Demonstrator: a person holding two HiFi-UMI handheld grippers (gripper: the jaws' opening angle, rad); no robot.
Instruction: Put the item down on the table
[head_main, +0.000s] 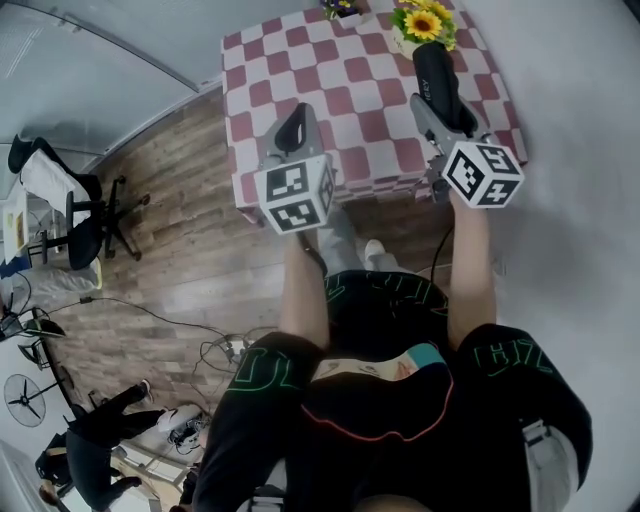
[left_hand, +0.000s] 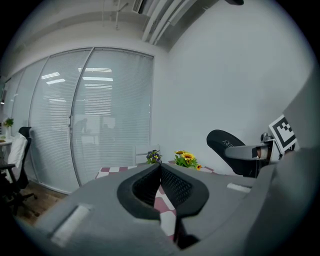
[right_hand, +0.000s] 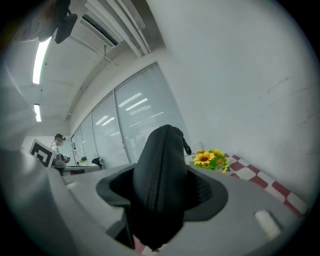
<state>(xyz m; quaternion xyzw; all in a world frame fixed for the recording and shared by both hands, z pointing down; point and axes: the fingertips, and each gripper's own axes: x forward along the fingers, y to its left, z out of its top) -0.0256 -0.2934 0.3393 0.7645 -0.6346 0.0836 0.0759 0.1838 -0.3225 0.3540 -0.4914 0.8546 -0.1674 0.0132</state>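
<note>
A black zippered pouch (head_main: 434, 76) is held upright above the right side of the red-and-white checkered table (head_main: 330, 80). My right gripper (head_main: 446, 112) is shut on it. In the right gripper view the pouch (right_hand: 161, 150) fills the space between the jaws of the right gripper (right_hand: 162, 187) and sticks up past them. My left gripper (head_main: 296, 120) hovers over the table's near left edge, shut and holding nothing. In the left gripper view the left gripper (left_hand: 160, 170) has its pads meeting at the tips, and the pouch (left_hand: 225, 145) shows to the right.
A bunch of sunflowers (head_main: 425, 25) and a small purple flower pot (head_main: 340, 8) stand at the table's far edge. A white wall runs along the right. An office chair (head_main: 70, 215), a fan (head_main: 25, 398), cables and a person (head_main: 95, 440) are on the wooden floor at left.
</note>
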